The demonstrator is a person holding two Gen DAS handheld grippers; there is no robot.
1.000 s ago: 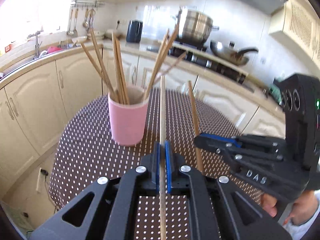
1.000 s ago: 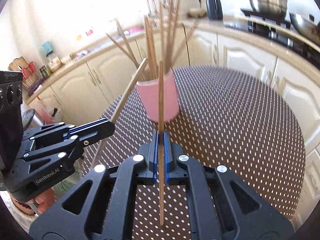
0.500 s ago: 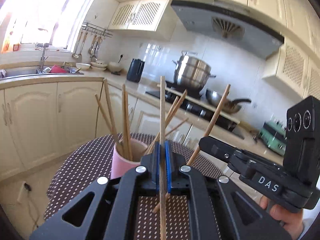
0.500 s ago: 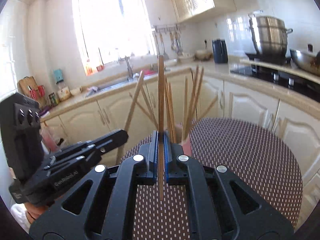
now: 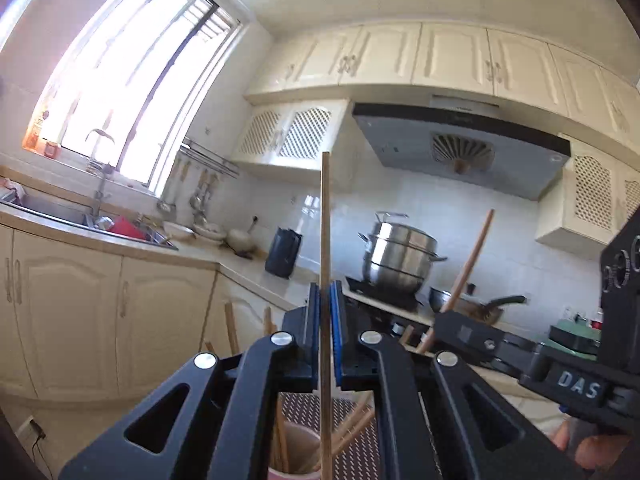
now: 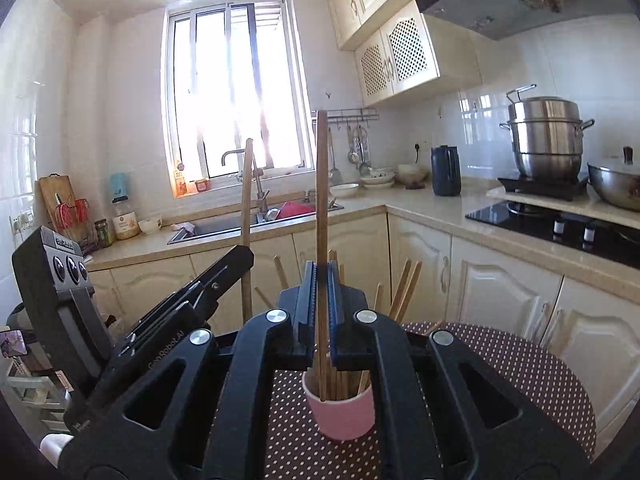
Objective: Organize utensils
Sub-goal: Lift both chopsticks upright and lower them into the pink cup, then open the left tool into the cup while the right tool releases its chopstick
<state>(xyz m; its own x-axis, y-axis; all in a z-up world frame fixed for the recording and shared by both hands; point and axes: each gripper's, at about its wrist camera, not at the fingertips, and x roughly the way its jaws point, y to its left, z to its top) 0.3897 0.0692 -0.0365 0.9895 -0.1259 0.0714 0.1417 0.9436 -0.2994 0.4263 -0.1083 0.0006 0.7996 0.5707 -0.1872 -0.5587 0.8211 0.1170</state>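
Observation:
A pink cup (image 6: 344,410) with several wooden chopsticks stands on the dotted round table (image 6: 520,364). My right gripper (image 6: 322,280) is shut on a chopstick (image 6: 321,200), held upright with its lower end inside the cup's mouth. My left gripper (image 5: 325,304) is shut on another chopstick (image 5: 325,220), held upright, its lower end over the cup (image 5: 296,460). In the right wrist view the left gripper (image 6: 224,268) and its chopstick (image 6: 246,208) are at the left. In the left wrist view the right gripper (image 5: 452,324) and its chopstick (image 5: 468,264) are at the right.
Kitchen counter with sink (image 6: 240,224), kettle (image 6: 445,170), steel pot (image 6: 546,140) and wok (image 6: 616,184) runs behind the table. Cabinets (image 6: 500,300) stand close behind the table's far edge.
Both grippers have tilted upward and moved over the cup, turning their chopsticks upright; the lower ends have come down to the cup's mouth.

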